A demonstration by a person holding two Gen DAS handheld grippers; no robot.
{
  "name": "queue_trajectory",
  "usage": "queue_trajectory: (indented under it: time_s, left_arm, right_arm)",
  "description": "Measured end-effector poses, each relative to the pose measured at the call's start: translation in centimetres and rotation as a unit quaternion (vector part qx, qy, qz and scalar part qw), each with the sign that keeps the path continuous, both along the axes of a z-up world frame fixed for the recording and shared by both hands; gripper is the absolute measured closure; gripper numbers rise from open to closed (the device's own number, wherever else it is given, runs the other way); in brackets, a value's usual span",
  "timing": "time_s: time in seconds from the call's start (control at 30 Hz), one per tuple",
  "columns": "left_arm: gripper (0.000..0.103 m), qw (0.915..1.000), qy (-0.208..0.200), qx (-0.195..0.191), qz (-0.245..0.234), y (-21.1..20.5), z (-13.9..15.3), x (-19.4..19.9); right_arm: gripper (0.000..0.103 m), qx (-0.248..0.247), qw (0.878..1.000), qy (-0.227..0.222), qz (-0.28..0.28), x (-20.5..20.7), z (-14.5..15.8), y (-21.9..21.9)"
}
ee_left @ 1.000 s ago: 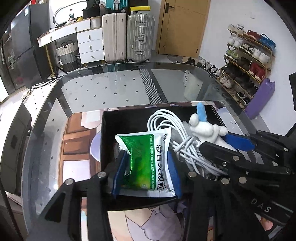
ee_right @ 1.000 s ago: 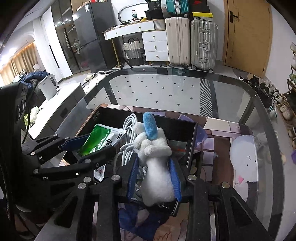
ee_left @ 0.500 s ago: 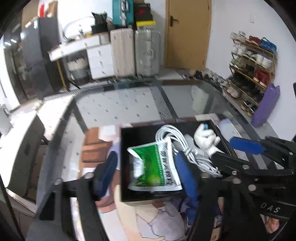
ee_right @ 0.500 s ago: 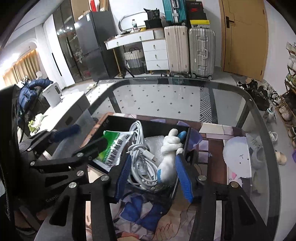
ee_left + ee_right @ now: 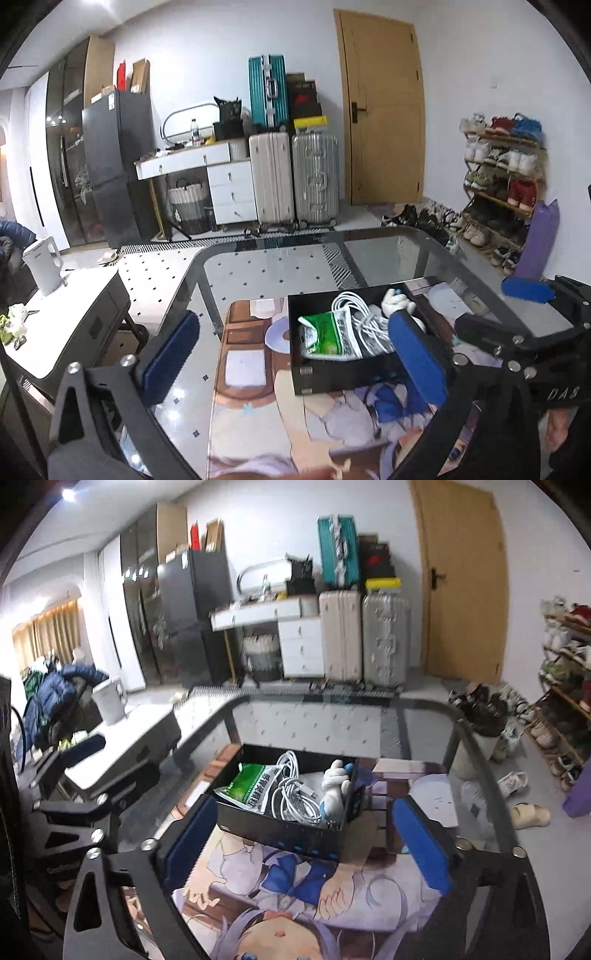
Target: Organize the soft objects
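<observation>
A black box [image 5: 343, 373] [image 5: 280, 830] sits on an anime-print mat [image 5: 295, 897] on a glass table. Inside lie a green packet [image 5: 327, 334] [image 5: 251, 782], a coiled white cable [image 5: 364, 325] [image 5: 295, 794] and a white plush toy with a blue tip [image 5: 395, 301] [image 5: 334, 786]. My left gripper [image 5: 295, 354] is open and empty, raised in front of the box. My right gripper [image 5: 306, 842] is open and empty, held back from the box's near wall. The right gripper also shows at the right of the left wrist view [image 5: 528, 291].
The glass table's edge [image 5: 480, 746] curves behind the box. A white side table [image 5: 55, 325] with a kettle [image 5: 42, 266] stands at the left. Suitcases [image 5: 295, 184], a door and a shoe rack [image 5: 506, 184] line the far walls.
Both grippers opened, let go of the green packet and the plush toy in the box, and pulled up and back away from it.
</observation>
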State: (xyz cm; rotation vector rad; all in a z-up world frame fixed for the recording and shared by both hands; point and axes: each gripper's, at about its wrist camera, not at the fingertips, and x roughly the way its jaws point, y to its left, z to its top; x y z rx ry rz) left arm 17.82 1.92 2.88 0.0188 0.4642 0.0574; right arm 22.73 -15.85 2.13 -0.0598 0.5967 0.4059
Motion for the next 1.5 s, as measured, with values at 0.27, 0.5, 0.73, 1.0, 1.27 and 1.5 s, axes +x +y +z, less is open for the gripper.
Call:
queue_trajectory:
  time_s: [0.27, 0.5, 0.73, 1.0, 1.27, 1.5]
  left_arm:
    - [0.0, 0.9994, -0.032, 0.011, -0.003, -0.8, -0.8, -7.9]
    - [0.0, 0.9997, -0.018, -0.015, 0.002, -0.8, -2.2, -11.6]
    - [0.0, 0.9993, -0.036, -0.013, 0.002, -1.9, -2.8, -14.2]
    - [0.0, 0.9994, -0.028, -0.018, -0.006, -2.3, -2.9, -13.8]
    - [0.0, 0.9993, -0.029, -0.022, -0.005, -2.2, -3.0, -13.7]
    - [0.0, 0.9992, -0.03, -0.027, 0.002, -1.7, -2.9, -13.6]
  right_arm:
    - [0.001, 0.011, 0.997, -0.073, -0.004, -8.7, 0.6, -2.0]
    - [0.001, 0.026, 0.997, -0.069, -0.02, -13.8, -1.4, -3.5]
    - [0.001, 0.03, 0.995, -0.091, -0.019, -15.6, -1.2, -3.9]
    - [0.001, 0.018, 0.996, -0.087, -0.009, -15.3, -1.3, -3.2]
    - [0.001, 0.021, 0.997, -0.08, -0.007, -15.0, -1.5, -3.4]
    - [0.001, 0.024, 0.997, -0.077, -0.007, -14.9, -1.5, -3.6]
